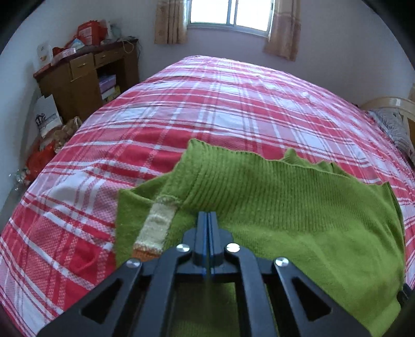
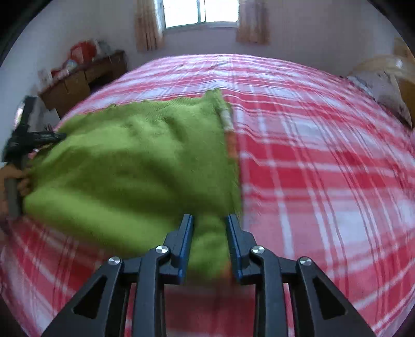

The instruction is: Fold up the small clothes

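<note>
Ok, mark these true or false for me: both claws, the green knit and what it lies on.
1. The left claw is shut. True.
2. The right claw is empty. False: a bunch of the green sweater sits between its fingers.
3. The sweater lies on a blue sheet. False: the bedspread is red and white plaid.
4. The sweater has a pale patch. True.
5. The window curtains are fully drawn. False: the window shows between them.
</note>
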The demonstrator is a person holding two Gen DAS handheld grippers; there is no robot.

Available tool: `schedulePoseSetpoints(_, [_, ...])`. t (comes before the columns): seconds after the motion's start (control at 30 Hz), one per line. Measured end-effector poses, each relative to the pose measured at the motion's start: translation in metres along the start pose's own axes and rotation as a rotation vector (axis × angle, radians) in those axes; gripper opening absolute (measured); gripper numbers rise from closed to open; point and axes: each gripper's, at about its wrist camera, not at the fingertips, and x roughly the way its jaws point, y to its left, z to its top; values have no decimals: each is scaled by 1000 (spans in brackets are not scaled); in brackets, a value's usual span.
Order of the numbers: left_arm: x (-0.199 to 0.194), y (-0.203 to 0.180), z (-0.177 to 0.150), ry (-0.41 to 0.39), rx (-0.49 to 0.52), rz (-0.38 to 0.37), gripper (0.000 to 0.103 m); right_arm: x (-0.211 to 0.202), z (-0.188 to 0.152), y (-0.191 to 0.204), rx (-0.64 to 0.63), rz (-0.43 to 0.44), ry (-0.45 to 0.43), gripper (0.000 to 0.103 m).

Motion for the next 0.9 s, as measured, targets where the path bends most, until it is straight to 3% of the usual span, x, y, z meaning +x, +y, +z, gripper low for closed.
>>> schedulePoseSetpoints(0.13, [-9,-6,-6,-11,23,12,6,-6,-12,-18,115,63,-8,27])
schedulePoseSetpoints(0.27, [-35,-18,-21,-8,114,92,10,-10,-19,-10,86,27,-50,28])
schedulePoseSetpoints(0.3, [-46,-20,-28,-16,137,118,23,-10,-20,-10,85,26,-52,28])
schedulePoseSetpoints(0.33, [-57,-21,-35,-23,147,137,46,-10,-19,-10,87,29,-55,29])
schedulePoseSetpoints(0.4, [-84,-18,-50,-64,142,178,75,-9,-19,-12,97,44,-59,29])
schedulePoseSetpoints(0.47, [-109,-17,-63,-128,145,215,80,-10,-20,-14,106,54,-61,30])
schedulePoseSetpoints(0.57, [-130,-17,-76,-153,153,271,98,-10,-20,-15,111,59,-63,30])
schedulePoseSetpoints(0.9, [-152,-2,-98,-114,59,274,101,-10,-20,-18,124,76,-67,31])
